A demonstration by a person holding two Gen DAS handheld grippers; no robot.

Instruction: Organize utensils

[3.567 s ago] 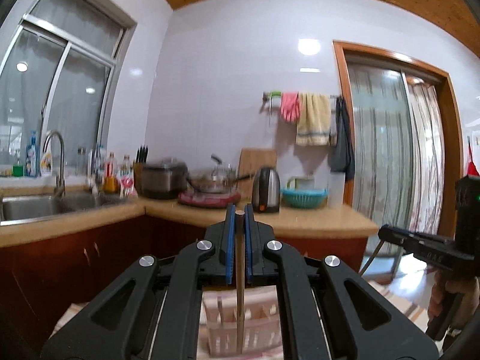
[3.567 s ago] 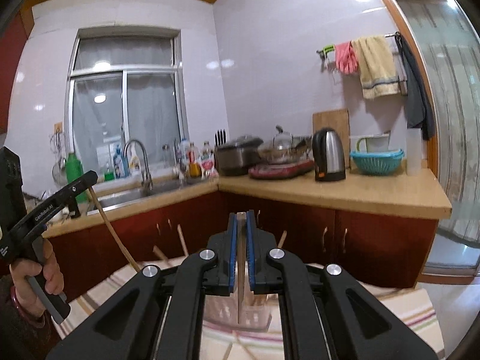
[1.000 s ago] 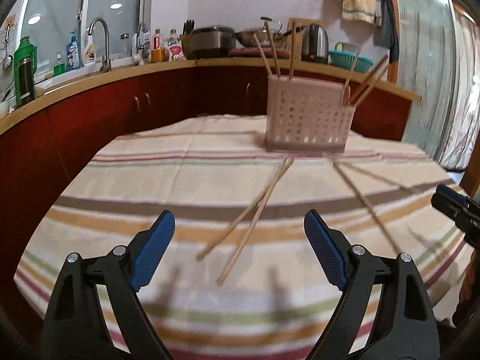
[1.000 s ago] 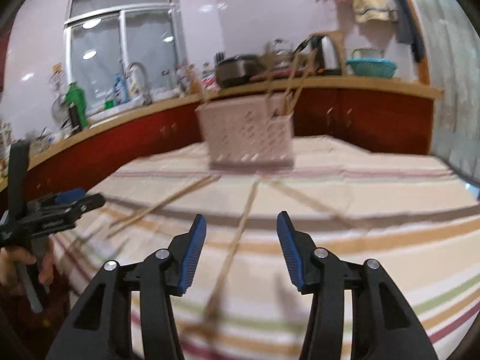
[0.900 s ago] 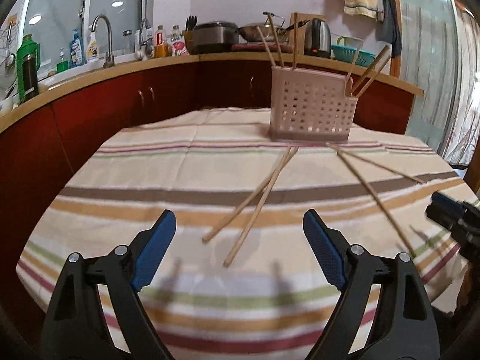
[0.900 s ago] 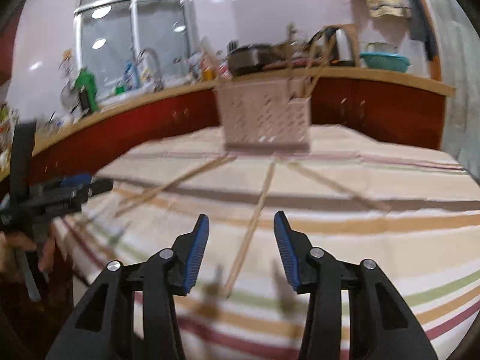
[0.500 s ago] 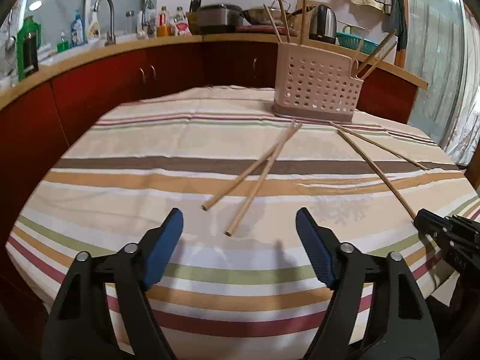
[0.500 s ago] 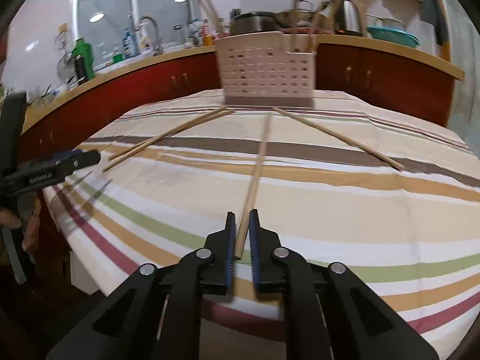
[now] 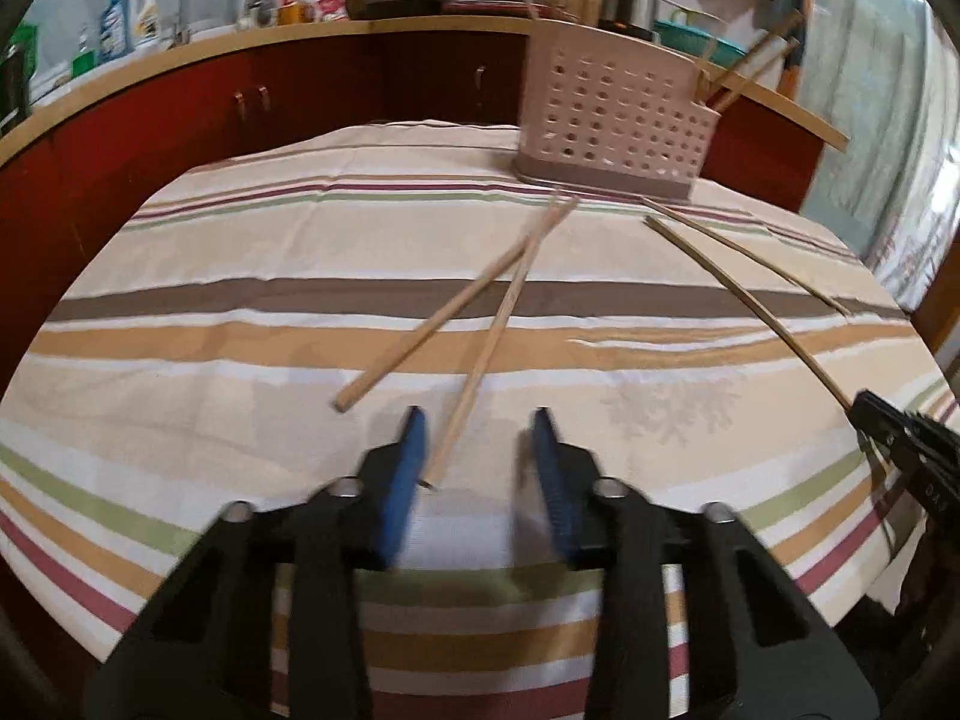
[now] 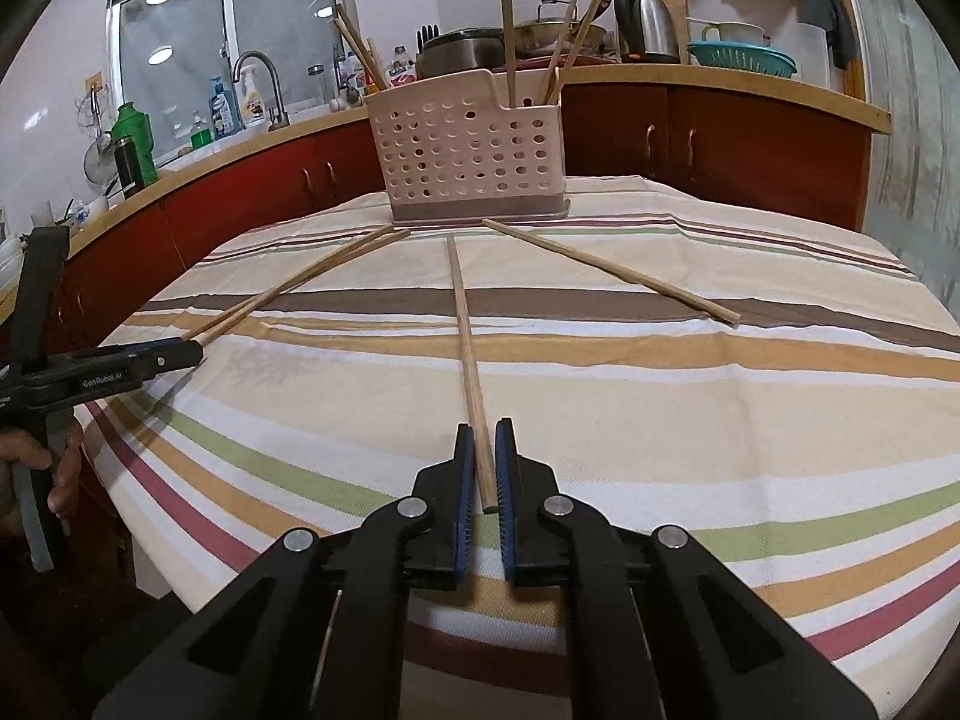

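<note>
On the striped tablecloth point(image 10: 660, 396), largest item first: perforated utensil caddy point(image 10: 468, 162) stands upright at the far edge, several chopsticks already upright or leaning in its compartments. Four loose chopsticks remain flat on the cloth between caddy and grippers.

Right gripper point(image 10: 485, 474): a second ago its jaws stood apart over the centre chopstick point(image 10: 465, 324); now they're clamped on its near end, pads pressing both sides. Stick still looks flat on the cloth, far tip just short of the caddy base. Grab done, lift not yet.

Left gripper point(image 9: 480, 456): jaws have just been closing, from wide apart half a second ago to narrow now, and the view is motion-blurred. Near end of the left chopstick point(image 9: 498, 330) sits between them, close against the left pad point(image 9: 405, 468), clear gap to the right pad. Not gripped yet. Its partner stick point(image 9: 432, 330) lies just beside, crossing it toward the caddy, with its near end outside the jaws.

Fourth stick point(image 10: 609, 270) lies well to the right, untouched.

Meaning: both hands are going for a pickup at once, right ahead of left. My read: left needs to finish closing before any lift; risk is the off-centre stick pivoting or slipping out as the pads meet. After that, two sticks go to the caddy, two left.
</note>
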